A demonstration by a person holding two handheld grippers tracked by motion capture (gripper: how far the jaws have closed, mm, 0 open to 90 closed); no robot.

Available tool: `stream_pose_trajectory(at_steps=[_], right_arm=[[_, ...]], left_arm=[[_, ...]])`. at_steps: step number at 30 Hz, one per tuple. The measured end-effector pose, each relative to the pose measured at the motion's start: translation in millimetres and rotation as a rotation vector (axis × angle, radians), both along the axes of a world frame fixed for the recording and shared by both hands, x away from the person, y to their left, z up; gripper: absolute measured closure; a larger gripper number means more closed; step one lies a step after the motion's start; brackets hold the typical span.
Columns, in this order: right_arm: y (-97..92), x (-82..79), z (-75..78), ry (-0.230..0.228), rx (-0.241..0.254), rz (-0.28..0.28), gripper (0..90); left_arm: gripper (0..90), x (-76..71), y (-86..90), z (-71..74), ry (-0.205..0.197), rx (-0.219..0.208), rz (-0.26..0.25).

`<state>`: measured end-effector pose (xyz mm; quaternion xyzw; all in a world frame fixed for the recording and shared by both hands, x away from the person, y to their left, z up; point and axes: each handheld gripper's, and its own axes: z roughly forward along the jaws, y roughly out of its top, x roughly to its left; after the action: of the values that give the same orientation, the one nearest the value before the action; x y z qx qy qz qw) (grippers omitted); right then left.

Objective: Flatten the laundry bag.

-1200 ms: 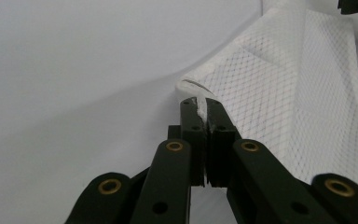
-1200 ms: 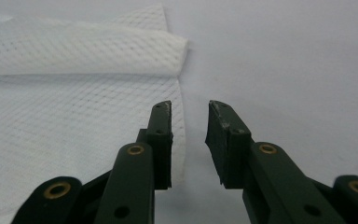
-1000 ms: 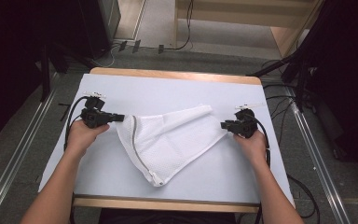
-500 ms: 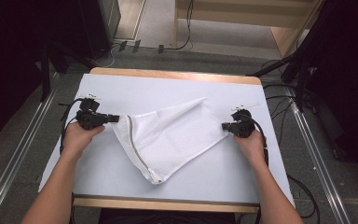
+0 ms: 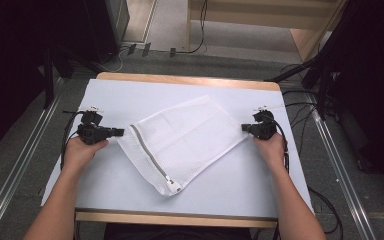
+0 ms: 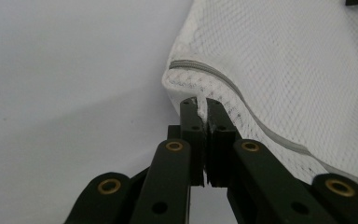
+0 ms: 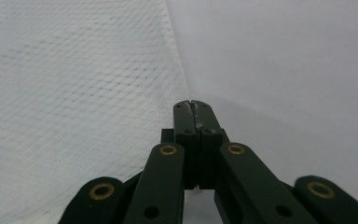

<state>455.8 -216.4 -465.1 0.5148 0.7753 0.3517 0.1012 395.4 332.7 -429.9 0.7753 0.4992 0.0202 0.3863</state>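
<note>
White-covered worktop on a grey floor, mesh laundry bag lying flat and diagonal mid-surface, grey zipper along its near-left edge. Left gripper jaws pinched on the zipper-end corner; right gripper jaws clamped on the opposite corner. Bag looks light, limp, fine netting, likely sags; corners and hems are the best holds.

- White rectangular mesh laundry bag: spread flat on the white table top, set diagonally, one corner towards the far side, one towards the near edge.
- Grey zip: runs along the bag's left edge, closed, its pull at the near corner.
- Left and right corners: each pinched and drawn outward; the mesh lies smooth between them.
</note>
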Motion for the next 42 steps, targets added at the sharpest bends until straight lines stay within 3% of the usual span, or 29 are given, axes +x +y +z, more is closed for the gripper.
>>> stream_pose_trajectory(at_steps=[7,9,12,13,15,16,18,24,29,42], right_arm=[[7.5,16.6,1.9,-0.011,0.007,-0.007,90.0],[10.2,21.0,1.8,-0.018,0.006,-0.007,90.0],[15.0,28.8,1.2,-0.018,0.018,-0.01,90.0],[19.0,31.9,-0.3,-0.012,0.015,-0.008,90.0],[20.0,32.0,-0.7,-0.018,0.01,-0.005,87.5],[21.6,31.4,0.0,-0.027,0.009,0.001,80.9],[22.3,28.9,3.9,-0.04,0.015,0.001,76.9],[21.5,10.6,20.2,-0.048,0.059,0.019,73.0],[26.4,-8.6,25.9,-0.054,0.044,0.048,71.3],[39.3,-60.3,26.7,-0.058,0.028,0.104,65.8]], left_arm=[[88.8,-10.8,3.2,-7.8,0.025,-0.001,-0.012],[88.7,-16.1,4.9,-11.9,0.048,-0.004,-0.01],[86.9,-24.7,5.5,-13.8,0.063,0.015,-0.029],[78.7,-26.7,7.1,-13.2,0.062,0.019,-0.03],[74.9,-28.1,12.7,-9.3,0.044,0.01,-0.015],[69.8,-27.7,15.7,-6.1,0.028,0.008,-0.003],[65.3,-26.4,19.7,0.7,-0.001,-0.001,0.011],[60.7,-7.9,9.9,14.0,-0.042,0.019,-0.025],[59.7,13.8,-5.0,16.8,-0.041,0.023,-0.064],[58.4,62.0,-46.3,3.1,-0.018,0.105,-0.138]])
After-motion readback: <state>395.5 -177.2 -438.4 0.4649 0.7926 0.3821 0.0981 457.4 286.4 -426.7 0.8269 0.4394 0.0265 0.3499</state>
